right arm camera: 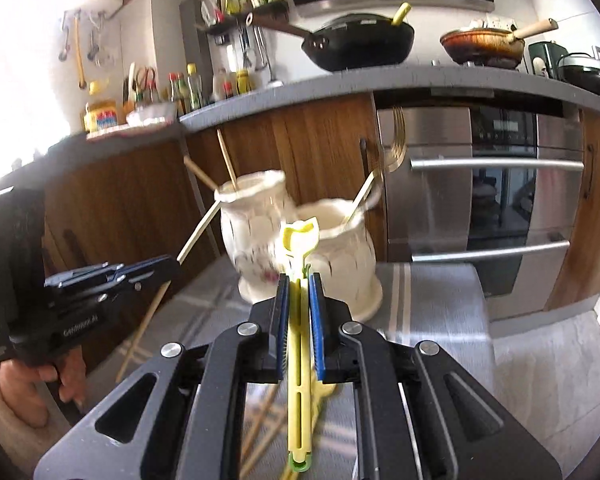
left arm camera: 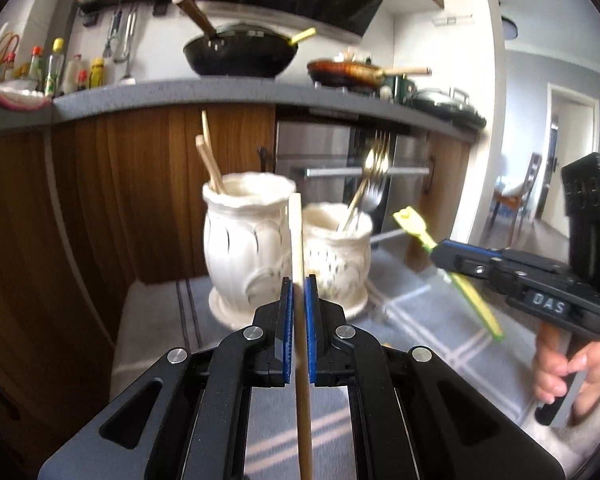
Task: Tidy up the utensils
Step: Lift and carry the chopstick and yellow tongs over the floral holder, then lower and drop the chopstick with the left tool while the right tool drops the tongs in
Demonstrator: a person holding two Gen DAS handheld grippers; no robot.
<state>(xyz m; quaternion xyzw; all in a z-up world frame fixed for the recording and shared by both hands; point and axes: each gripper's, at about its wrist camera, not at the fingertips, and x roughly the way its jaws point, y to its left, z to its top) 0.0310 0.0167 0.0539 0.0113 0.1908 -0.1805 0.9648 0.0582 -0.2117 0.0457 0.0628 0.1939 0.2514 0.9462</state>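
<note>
My left gripper [left arm camera: 299,280] is shut on a wooden chopstick [left arm camera: 296,232] that points up toward the taller white vase [left arm camera: 240,248], which holds several chopsticks [left arm camera: 210,164]. The shorter white vase [left arm camera: 340,256] beside it holds forks [left arm camera: 374,176]. My right gripper [right arm camera: 299,278] is shut on a yellow plastic fork [right arm camera: 300,236], held just in front of the shorter vase [right arm camera: 340,240]. The right gripper also shows in the left wrist view [left arm camera: 436,256] with the yellow fork [left arm camera: 410,222]. The left gripper shows in the right wrist view [right arm camera: 174,266] with its chopstick [right arm camera: 198,232].
Both vases stand on a grey striped cloth [left arm camera: 420,328] over a low table. Loose chopsticks [right arm camera: 260,420] lie on the cloth below my right gripper. Wooden cabinets [left arm camera: 112,200] and a steel oven [right arm camera: 500,200] stand behind, with pans [left arm camera: 240,54] on the counter above.
</note>
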